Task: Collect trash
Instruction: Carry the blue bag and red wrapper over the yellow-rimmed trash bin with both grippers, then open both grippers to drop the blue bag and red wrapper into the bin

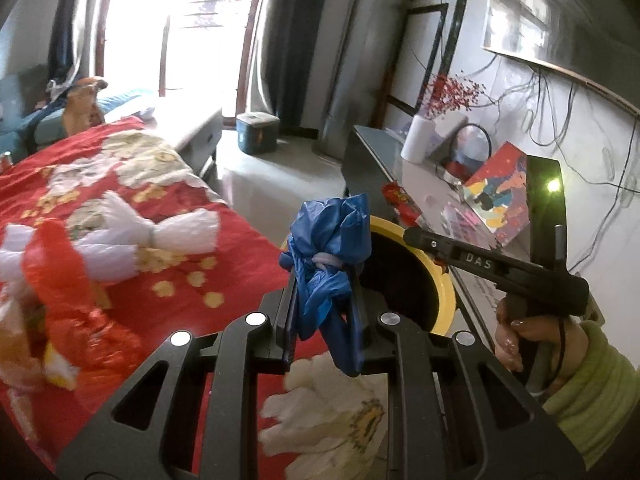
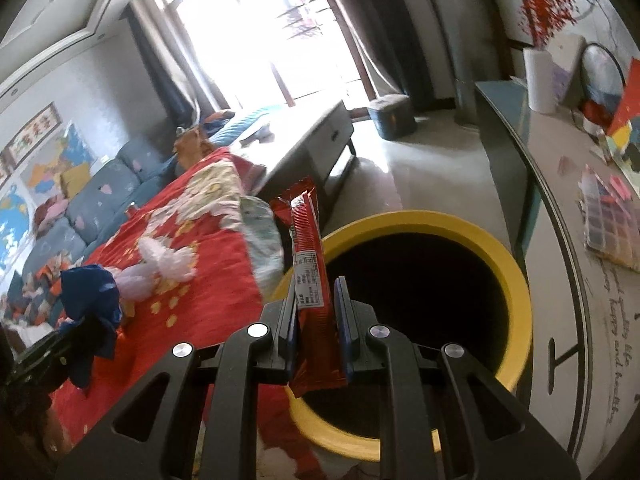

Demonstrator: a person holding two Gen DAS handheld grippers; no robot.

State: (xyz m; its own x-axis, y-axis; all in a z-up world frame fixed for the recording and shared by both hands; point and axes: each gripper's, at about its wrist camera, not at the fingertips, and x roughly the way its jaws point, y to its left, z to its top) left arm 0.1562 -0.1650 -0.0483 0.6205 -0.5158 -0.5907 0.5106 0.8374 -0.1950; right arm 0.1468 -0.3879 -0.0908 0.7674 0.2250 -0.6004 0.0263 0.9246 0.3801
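My left gripper (image 1: 326,292) is shut on a crumpled blue plastic bag (image 1: 332,240), held above the red bedspread beside the yellow-rimmed bin (image 1: 444,292). My right gripper (image 2: 316,300) is shut on a red snack wrapper (image 2: 310,248), held upright at the near left rim of the yellow-rimmed bin (image 2: 516,272), whose inside is dark. The blue plastic bag (image 2: 90,300) also shows at the left of the right wrist view. A knotted white plastic bag (image 1: 160,236) and crumpled red wrappers (image 1: 68,304) lie on the red bedspread (image 1: 240,264).
A grey table (image 2: 560,240) with a colourful box, a white roll and red flowers stands right of the bin. A grey coffee table (image 2: 312,140), a blue sofa (image 2: 100,200) and a small teal box (image 1: 258,132) stand on the floor towards the window.
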